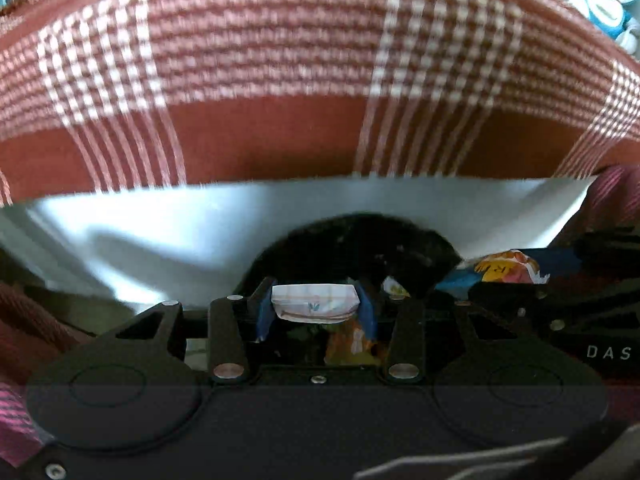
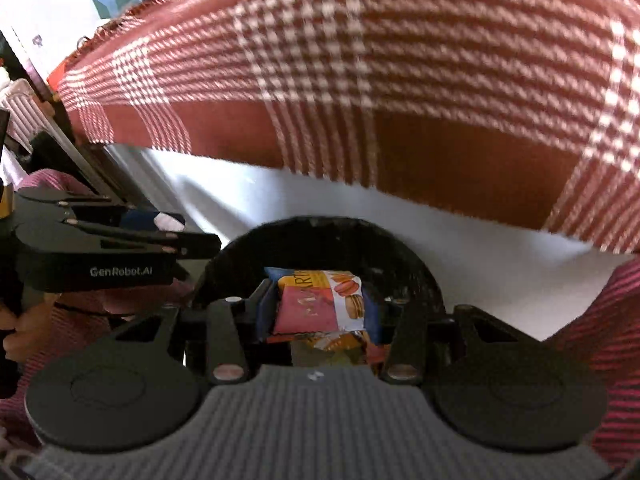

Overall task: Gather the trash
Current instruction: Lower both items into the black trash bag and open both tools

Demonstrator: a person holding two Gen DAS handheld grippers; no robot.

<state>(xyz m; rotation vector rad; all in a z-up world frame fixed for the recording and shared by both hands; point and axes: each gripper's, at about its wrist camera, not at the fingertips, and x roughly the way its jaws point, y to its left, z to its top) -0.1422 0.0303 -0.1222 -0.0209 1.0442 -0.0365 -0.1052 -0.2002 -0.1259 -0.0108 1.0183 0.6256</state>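
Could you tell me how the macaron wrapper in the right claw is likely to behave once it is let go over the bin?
The macaron wrapper looks thin and creased, so probably light and floppy. Pinched in the right claw, it bends rather than resists. Released above the black bin, it may flutter, not drop straight.

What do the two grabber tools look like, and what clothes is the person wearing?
Both are black, with round discs and silver rivets. The left gripper and right gripper have blue fingers. White lettering marks the left one's side. The sleeve is pink-striped knit.
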